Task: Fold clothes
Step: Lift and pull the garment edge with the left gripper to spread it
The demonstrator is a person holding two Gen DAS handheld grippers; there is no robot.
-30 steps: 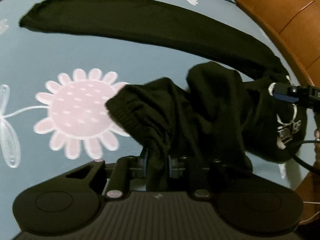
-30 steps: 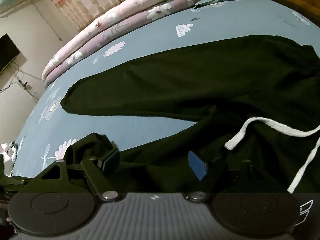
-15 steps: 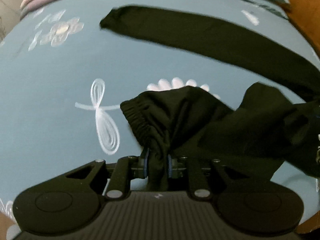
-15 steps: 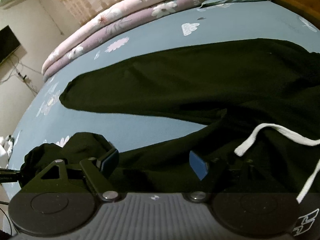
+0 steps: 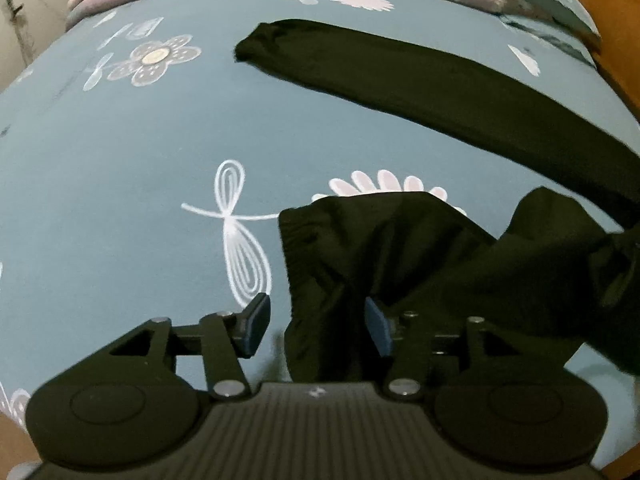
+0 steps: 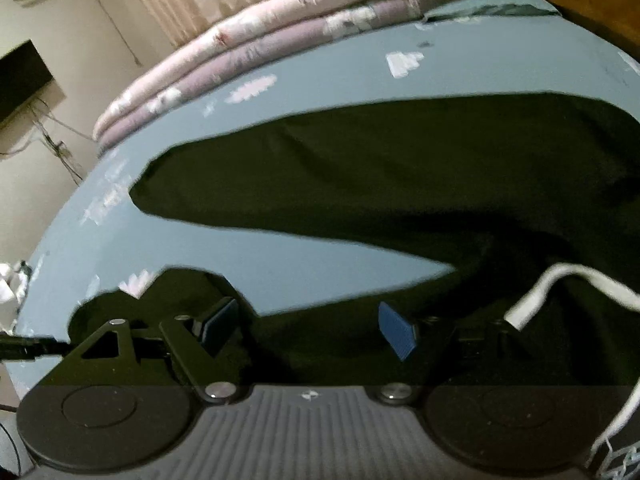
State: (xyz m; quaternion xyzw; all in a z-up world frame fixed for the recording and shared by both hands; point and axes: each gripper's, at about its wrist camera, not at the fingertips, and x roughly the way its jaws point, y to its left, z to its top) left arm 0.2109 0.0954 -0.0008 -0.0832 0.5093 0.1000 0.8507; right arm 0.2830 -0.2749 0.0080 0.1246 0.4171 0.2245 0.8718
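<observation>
Black trousers [image 6: 400, 184] lie on a blue flowered bedsheet [image 5: 100, 184]. One leg [image 5: 420, 80] stretches flat across the far part of the bed. The other leg is bunched near me, its elastic cuff [image 5: 304, 256] hanging between the jaws of my left gripper [image 5: 316, 320]. Those jaws are opening and the pads no longer press the cloth. My right gripper [image 6: 308, 328] stands open just above the waist area, nothing pinched between its blue pads [image 6: 396, 336]. A white drawstring [image 6: 560, 284] lies on the black cloth to its right.
Folded pink and purple quilts [image 6: 256, 52] are stacked along the far edge of the bed. A wooden bed frame [image 5: 624, 92] borders the right side. A wall with a dark screen [image 6: 20, 76] and cables stands at the left.
My left gripper held the cuff pinched and carried it to the left over the sheet; now its jaws have spread and the cuff hangs loose between them. The right gripper stayed open, shifting slightly.
</observation>
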